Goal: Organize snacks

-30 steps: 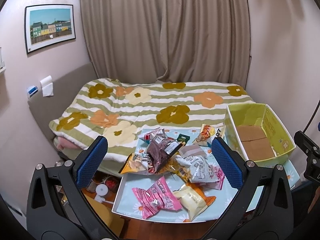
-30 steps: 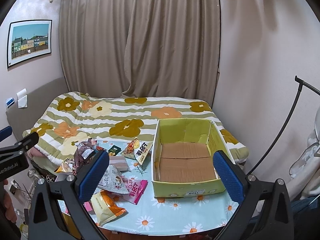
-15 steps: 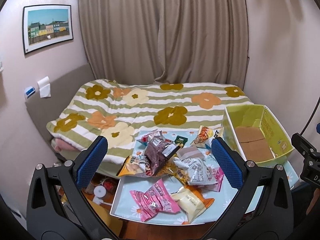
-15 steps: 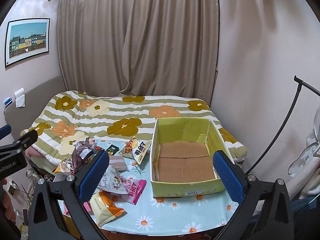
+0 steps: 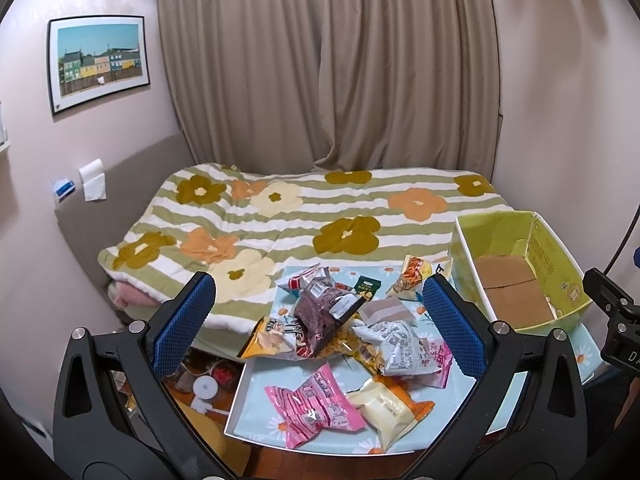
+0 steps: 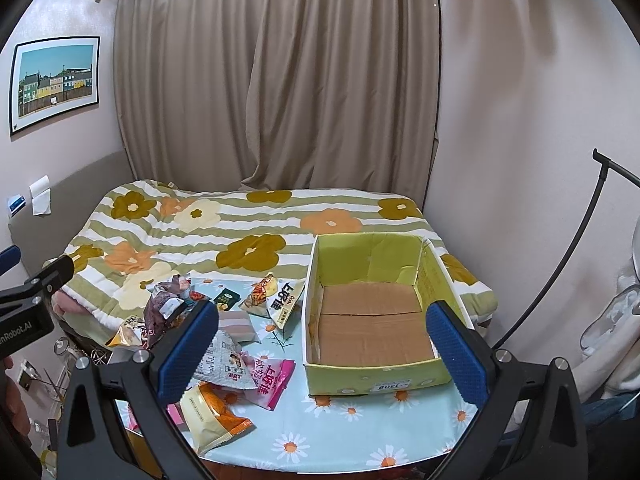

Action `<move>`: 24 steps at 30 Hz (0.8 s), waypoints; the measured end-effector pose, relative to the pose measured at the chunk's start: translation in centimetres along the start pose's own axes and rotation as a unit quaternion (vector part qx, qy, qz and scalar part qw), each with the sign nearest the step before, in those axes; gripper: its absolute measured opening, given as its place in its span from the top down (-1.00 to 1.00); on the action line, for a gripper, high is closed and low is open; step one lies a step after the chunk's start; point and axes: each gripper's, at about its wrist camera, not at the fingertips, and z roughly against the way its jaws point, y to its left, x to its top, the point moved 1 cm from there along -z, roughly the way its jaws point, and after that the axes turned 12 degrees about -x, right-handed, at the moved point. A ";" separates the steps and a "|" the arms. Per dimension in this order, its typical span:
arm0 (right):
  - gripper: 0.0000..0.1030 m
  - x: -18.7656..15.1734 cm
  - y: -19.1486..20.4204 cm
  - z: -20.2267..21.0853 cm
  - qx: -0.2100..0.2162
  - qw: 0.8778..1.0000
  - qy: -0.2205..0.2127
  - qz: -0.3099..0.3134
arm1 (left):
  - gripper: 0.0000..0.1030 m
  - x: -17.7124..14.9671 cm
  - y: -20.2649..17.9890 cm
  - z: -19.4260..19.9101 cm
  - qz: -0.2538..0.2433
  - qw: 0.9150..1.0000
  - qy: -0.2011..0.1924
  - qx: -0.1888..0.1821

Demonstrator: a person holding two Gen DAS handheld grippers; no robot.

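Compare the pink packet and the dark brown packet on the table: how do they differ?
The pink packet lies flat on the table near its front edge; the brown packet is propped atop the pile, farther back. The pink one looks smooth, the brown one crumpled. Neither is gripped or boxed.

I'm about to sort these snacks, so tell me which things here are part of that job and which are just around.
Part of the job:
- snack packets, piled loose on the table
- yellow cardboard box, nothing inside
- left hand-held gripper, open
- right hand-held gripper, open

Just around:
- flowered bedspread
- curtain
- framed picture
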 end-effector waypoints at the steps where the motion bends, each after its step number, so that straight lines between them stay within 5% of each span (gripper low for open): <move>1: -1.00 0.0 0.0 0.0 0.001 1.000 -0.001 0.000 | -1.00 0.0 0.0 0.0 0.000 1.000 0.000 0.000; 24: -1.00 0.0 0.3 0.2 0.004 1.000 0.000 -0.001 | -1.00 -0.3 0.2 0.3 0.014 1.000 0.007 0.001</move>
